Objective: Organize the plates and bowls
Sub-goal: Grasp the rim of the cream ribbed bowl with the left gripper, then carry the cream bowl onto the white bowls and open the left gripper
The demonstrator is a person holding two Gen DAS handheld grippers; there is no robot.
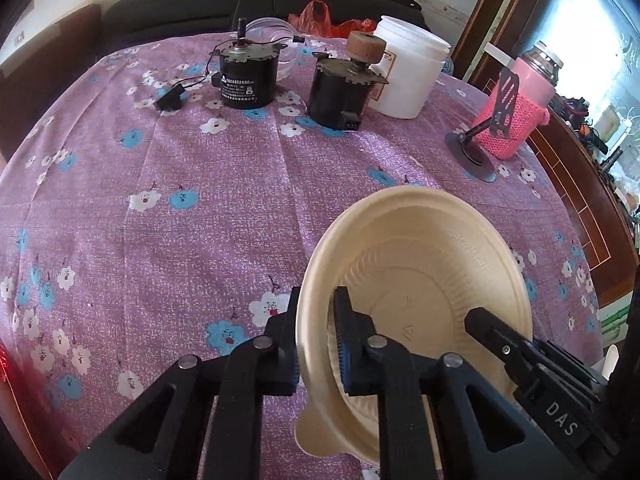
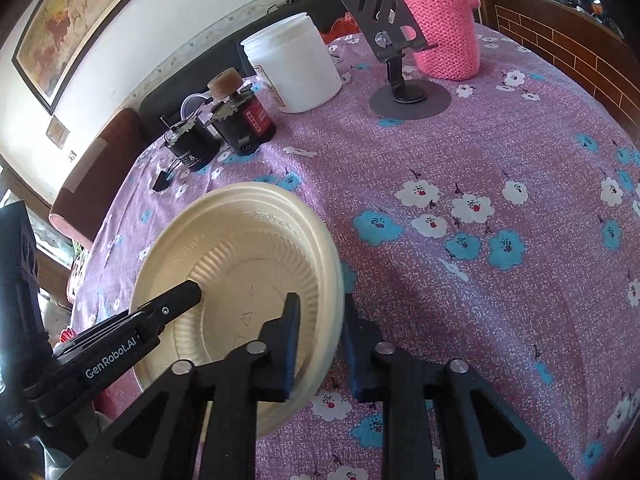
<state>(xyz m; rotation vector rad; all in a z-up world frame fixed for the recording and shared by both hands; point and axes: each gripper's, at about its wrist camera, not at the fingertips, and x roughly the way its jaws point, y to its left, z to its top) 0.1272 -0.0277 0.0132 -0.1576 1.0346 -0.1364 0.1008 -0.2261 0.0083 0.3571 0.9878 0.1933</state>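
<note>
A cream disposable bowl [image 1: 432,264] with a ribbed paper plate [image 1: 404,312] nested inside it is tilted above the purple flowered tablecloth [image 1: 180,208]. My left gripper [image 1: 316,344] straddles the bowl's left rim, one finger outside and one inside, shut on it. My right gripper [image 2: 320,340] straddles the opposite rim of the same bowl [image 2: 240,240], shut on it. Each gripper's finger shows inside the bowl in the other's view. The plate [image 2: 248,296] lies in the bowl's bottom.
At the table's far side stand two black motors [image 1: 248,76] [image 1: 340,88], a white plastic tub [image 1: 408,68], a grey phone stand [image 1: 484,136] and a pink knit-sleeved flask [image 1: 520,108]. A dark sofa and a wooden cabinet lie beyond the table.
</note>
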